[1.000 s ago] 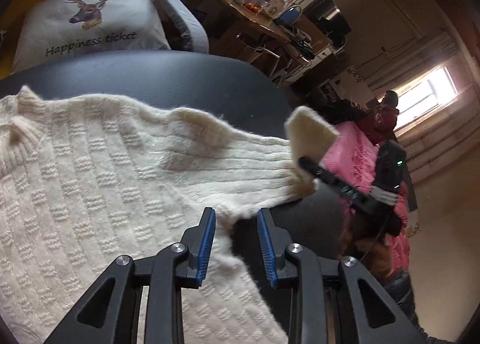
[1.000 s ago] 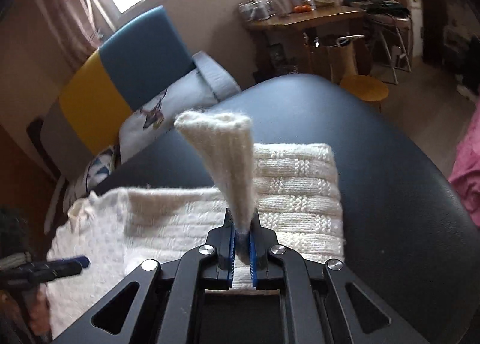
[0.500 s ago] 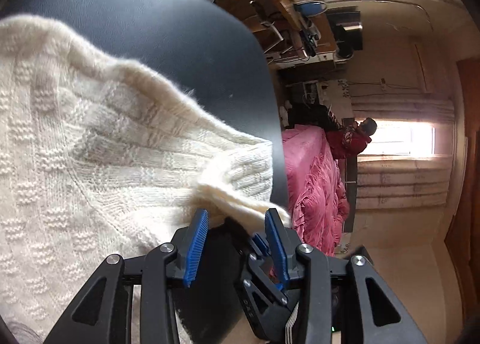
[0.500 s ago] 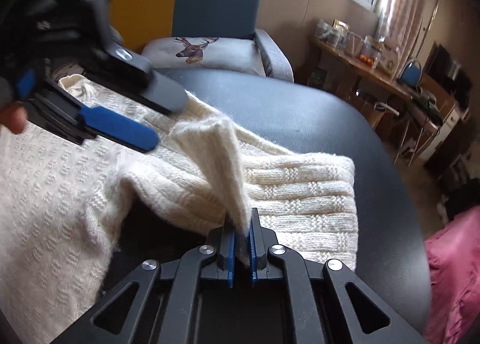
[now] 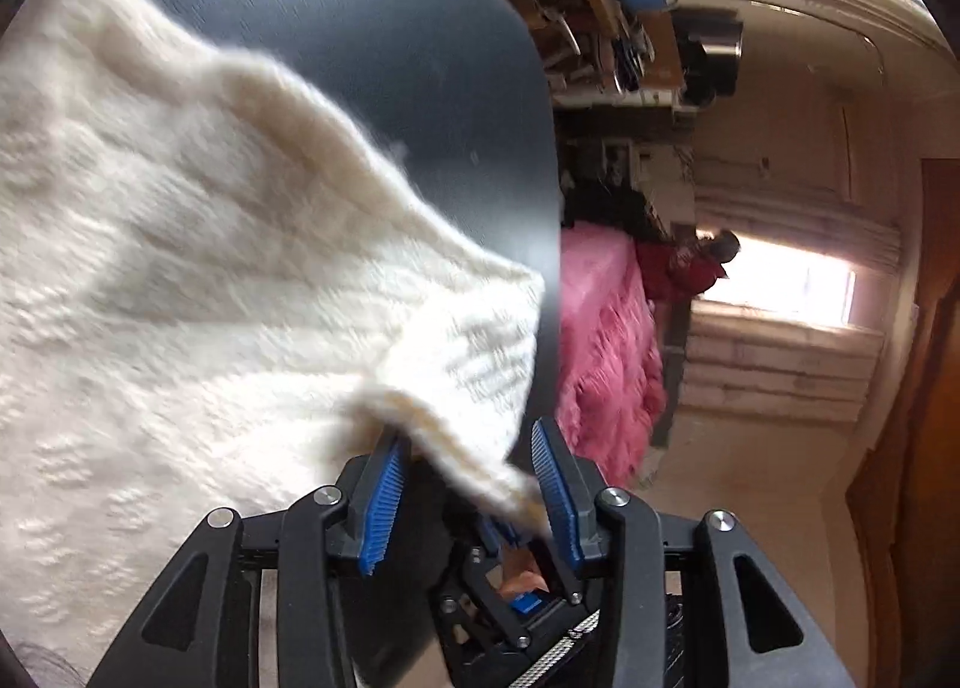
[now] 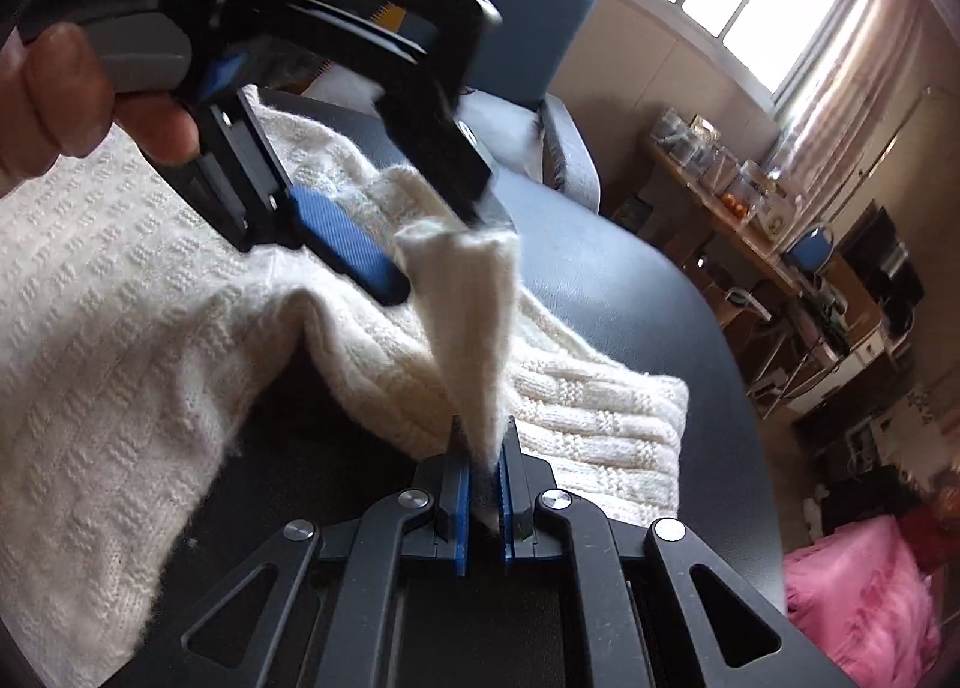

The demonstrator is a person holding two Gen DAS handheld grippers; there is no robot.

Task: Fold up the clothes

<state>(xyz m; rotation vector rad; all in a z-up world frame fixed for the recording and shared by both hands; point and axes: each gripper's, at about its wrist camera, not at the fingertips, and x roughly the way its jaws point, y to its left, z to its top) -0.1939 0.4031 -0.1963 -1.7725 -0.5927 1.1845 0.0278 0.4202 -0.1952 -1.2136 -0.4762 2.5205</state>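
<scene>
The sweater (image 6: 120, 328), a cream chunky knit, lies spread on the dark tabletop (image 6: 630, 292), its body flat to the left and one sleeve (image 6: 570, 406) running out toward the rounded edge. The sleeve's cuff (image 6: 468, 292) is lifted off the surface and stands up in a limp peak. The right gripper (image 6: 480, 499) is clenched on the bottom of that peak, jaws nearly closed on the knit. The left gripper (image 5: 474, 499), held by a hand (image 6: 66, 87), is released, its blue pads wide apart on either side of the raised cuff, with a fold of knit (image 5: 456, 448) lying between them but not pinched. By its look the knit is soft, thick and fairly light; it will sag and stretch wherever it hangs free, and is unlikely to slip on ribbed pads. The ribbed cuff and the sleeve's seam look like the firmest places to take hold. Beyond the tabletop stand an armchair (image 6: 528, 27) and a pink bed (image 5: 606, 340).
</scene>
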